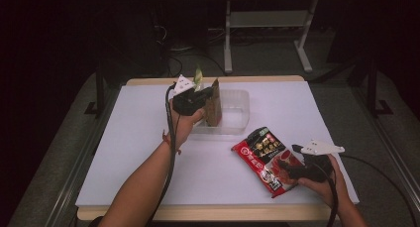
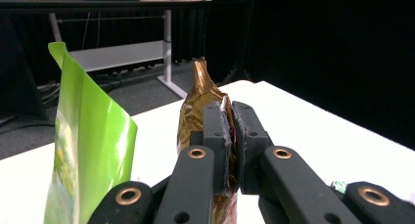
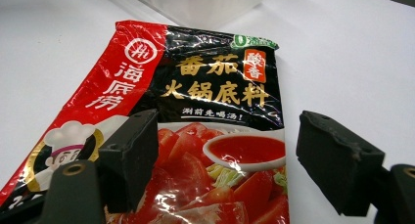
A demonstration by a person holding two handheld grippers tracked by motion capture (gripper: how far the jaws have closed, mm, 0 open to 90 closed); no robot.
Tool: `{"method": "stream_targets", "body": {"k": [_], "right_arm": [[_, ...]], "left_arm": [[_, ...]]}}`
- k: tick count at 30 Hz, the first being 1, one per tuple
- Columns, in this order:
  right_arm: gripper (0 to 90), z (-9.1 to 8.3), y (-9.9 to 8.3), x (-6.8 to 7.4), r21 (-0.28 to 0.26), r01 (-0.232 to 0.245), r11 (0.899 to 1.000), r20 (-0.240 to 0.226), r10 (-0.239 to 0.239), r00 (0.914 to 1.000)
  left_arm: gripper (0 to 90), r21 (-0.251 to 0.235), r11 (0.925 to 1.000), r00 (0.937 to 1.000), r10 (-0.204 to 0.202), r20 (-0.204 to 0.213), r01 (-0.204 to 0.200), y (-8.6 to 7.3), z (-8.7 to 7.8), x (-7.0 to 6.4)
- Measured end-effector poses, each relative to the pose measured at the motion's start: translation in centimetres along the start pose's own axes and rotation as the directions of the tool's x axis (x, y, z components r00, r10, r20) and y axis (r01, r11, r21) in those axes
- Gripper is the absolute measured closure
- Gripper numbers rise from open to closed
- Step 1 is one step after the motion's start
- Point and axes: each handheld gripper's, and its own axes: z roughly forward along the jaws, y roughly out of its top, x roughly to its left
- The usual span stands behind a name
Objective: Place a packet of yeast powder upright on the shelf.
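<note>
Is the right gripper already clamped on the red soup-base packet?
No: in the right gripper view the right gripper has its jaws spread wide over the red packet, not closed on it.

Red sauce packet [image 3: 195, 136]: bottom cut off by the frame edge in right gripper view, lower corner under the right hand-held gripper [image 1: 292, 170] in high view. Brown foil pouch [image 2: 200, 106]: lower part hidden behind the jaws. Green packet [image 2: 83, 150]: print too blurred to read.

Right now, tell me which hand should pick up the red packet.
Right. The right tool is open with its jaws on either side of the red packet lying flat on the table. The left tool is shut on a brown packet at the clear tray.
</note>
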Motion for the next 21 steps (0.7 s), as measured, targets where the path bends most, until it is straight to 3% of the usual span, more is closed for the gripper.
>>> {"method": "stream_targets", "body": {"k": [4,12,21], "right_arm": [[23.0,0.0,0.0,0.1,0.002,0.001,1.0,-0.003,-0.001,1.0],[22.9,0.0,0.0,0.1,0.008,0.003,1.0,-0.003,-0.003,1.0],[22.8,-0.1,-0.1,0.1,0.005,0.001,1.0,0.001,-0.001,1.0]], "left_arm": [[85.4,0.001,0.9998,0.9998,0.019,0.006,-0.019,-0.2,-0.5,0.0],[81.0,-0.04,0.9991,0.9998,0.013,0.017,-0.013,-0.7,-1.3,0.4],[75.5,-0.054,0.9962,0.9972,0.07,0.028,-0.068,-0.6,-2.6,0.0]]}}
